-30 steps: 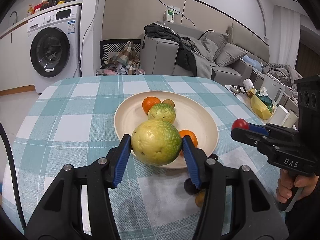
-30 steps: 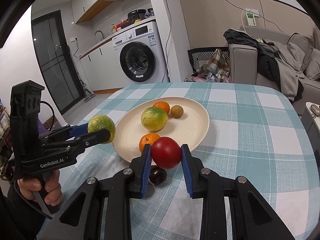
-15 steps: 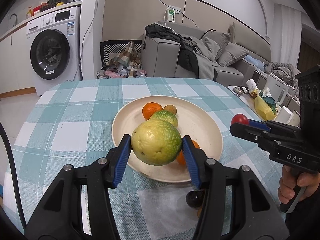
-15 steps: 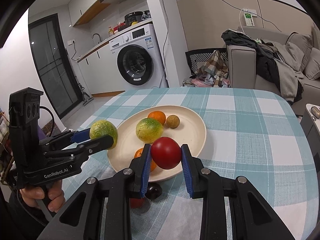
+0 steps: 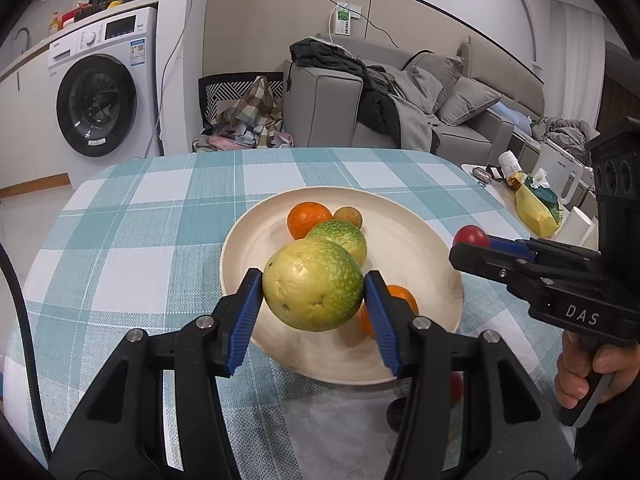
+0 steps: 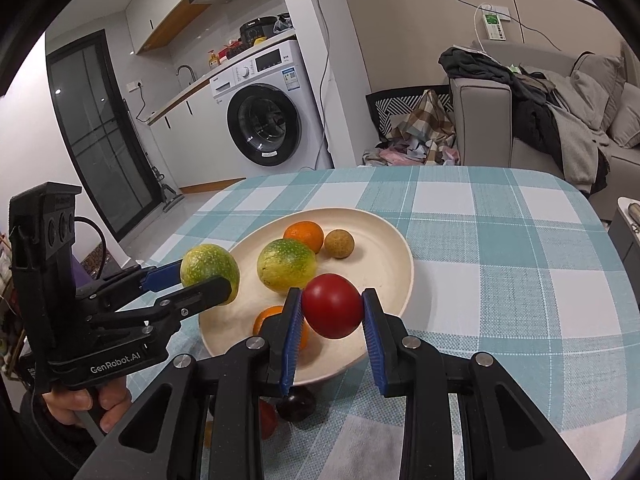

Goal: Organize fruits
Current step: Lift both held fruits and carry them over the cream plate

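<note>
**Two fruits pinched over the plate, others half hidden below**

From my left gripper [image 5: 313, 285] camera I see the blue ribbed fingers [image 5: 245, 322] pinching a large yellow-green citrus [image 5: 313, 284], its skin dimpled and mottled, held above the near-left part of the cream plate [image 5: 420, 248]. It blocks much of what lies behind: a second mottled green fruit [image 6: 286, 265] shows only its top from here, though the right camera gives it whole. An orange mandarin [image 5: 308, 219] and a small round brown fruit [image 5: 348, 217] sit at the far side of the plate, close together. Another mandarin [image 5: 400, 298] near the near rim is mostly covered by my right-side finger.

My right gripper [image 6: 332, 312] has its fingers [image 6: 291, 336] clamped on a smooth, glossy red tomato [image 6: 332, 311], held over the plate's near edge. In the left view only a sliver of that tomato peeks past the black jaw.

Beneath the right gripper, on the tabletop [image 6: 520, 264] just off the plate's near rim, I can make out a dark round fruit [image 6: 297, 403] and part of a red one [image 6: 267, 418] beside it; both are cut off by the gripper body, and I cannot say what they are. A yellowish scrap further left is too hidden to name.

The cloth is a woven teal-and-white check. A hand [image 6: 86, 404] grips the left tool's handle at the lower left edge of the frame
</note>
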Motion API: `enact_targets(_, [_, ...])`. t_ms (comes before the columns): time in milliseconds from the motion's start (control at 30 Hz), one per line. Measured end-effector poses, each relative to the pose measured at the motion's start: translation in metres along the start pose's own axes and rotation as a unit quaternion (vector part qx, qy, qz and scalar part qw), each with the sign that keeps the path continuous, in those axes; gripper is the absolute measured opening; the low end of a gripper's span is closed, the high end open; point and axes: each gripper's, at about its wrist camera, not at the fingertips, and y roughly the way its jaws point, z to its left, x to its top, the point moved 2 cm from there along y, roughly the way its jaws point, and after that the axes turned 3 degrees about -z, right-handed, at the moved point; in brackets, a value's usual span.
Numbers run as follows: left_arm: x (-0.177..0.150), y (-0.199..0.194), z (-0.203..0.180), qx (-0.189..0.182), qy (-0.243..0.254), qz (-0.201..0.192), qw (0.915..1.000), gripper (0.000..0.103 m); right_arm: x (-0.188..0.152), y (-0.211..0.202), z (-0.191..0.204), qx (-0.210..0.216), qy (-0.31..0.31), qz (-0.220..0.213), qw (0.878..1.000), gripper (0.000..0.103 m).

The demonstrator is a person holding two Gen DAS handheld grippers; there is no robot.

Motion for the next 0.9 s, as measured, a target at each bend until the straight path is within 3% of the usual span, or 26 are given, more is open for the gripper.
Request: enact_targets(900, [-0.01, 0.02, 0.005, 0.011, 0.003, 0.031, 0.9995, 0.049, -0.01, 0.024, -0.004, -0.017, -0.002, 0.036, 0.999, 0.03])
